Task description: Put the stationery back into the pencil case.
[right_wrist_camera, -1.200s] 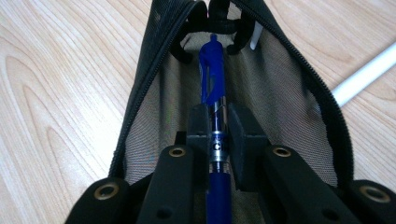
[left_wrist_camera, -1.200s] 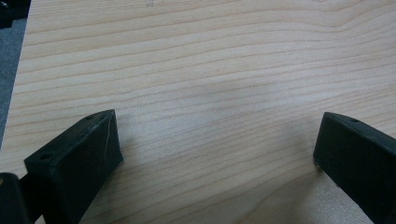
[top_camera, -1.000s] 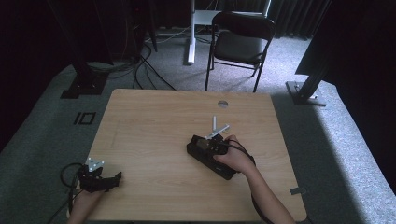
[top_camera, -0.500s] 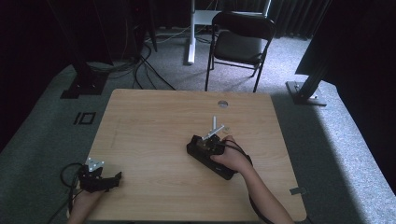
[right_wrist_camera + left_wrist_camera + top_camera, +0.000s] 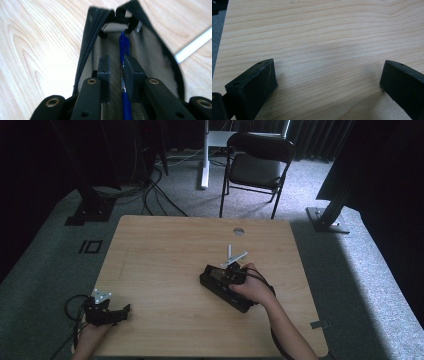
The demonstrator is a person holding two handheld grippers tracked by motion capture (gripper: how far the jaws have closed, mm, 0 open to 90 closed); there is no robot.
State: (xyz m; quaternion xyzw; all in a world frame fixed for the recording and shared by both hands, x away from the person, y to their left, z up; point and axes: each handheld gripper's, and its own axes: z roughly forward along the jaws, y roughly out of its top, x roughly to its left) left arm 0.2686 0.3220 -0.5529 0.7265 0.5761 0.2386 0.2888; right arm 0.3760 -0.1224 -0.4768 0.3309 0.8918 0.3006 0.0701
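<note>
The blue pen (image 5: 124, 50) lies inside the open black pencil case (image 5: 152, 47), running along its length. The case sits on the wooden table (image 5: 165, 255), a little right of the middle, and its zipper stands open.

Your right gripper (image 5: 117, 71) reaches down into the case. Its jaws have just been opening a little. The pen lies in the narrow gap between them, right beside the right jaw, but you are not squeezing it now. In the high view your right hand (image 5: 252, 287) rests on top of the case.

Two white sticks (image 5: 234, 256) lie on the table just past the case, crossing each other. One shows as a white bar (image 5: 193, 45) beside the case.

Your left gripper (image 5: 325, 82) sits near the front left corner of the table, well apart from the case. Its jaws are wide apart with only bare wood between them.

A black chair (image 5: 257, 167) stands on the floor behind the table.

I can read no words or labels anywhere.
</note>
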